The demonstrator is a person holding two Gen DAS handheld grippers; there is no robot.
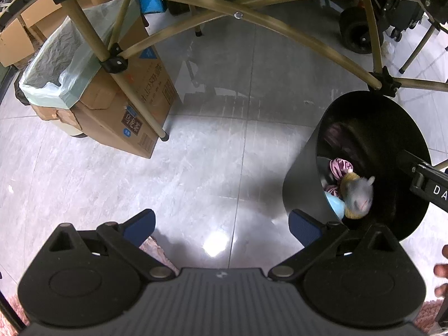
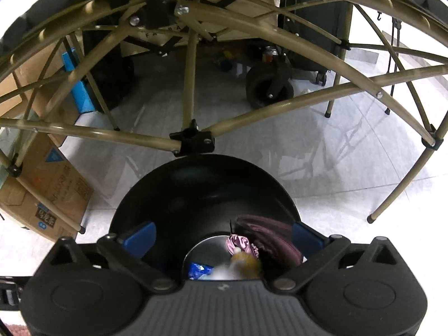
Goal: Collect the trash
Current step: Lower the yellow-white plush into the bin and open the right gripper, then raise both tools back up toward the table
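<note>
Two views from under a folding table frame are given, over a glossy grey tiled floor [image 1: 212, 140]. At far left in the left wrist view, one cardboard box [image 1: 131, 103] lined with a pale green plastic bag [image 1: 56, 64] is seen. The left gripper [image 1: 222, 225] is held over bare floor, its two blue-padded fingers [image 1: 140, 226] wide apart with nothing between them. To the right, one black round bin [image 1: 305, 179] stands on the floor. Inside it lie one small blurred plush toy [image 1: 359, 193], crumpled pink shiny wrappers [image 1: 340, 166] and one pale blue item [image 1: 336, 205]. In the right wrist view, the right gripper [image 2: 222, 238] is held directly above the bin's mouth, its two fingers [image 2: 140, 238] spread wide and empty, with one blue wrapper [image 2: 198, 270] among the trash below.
</note>
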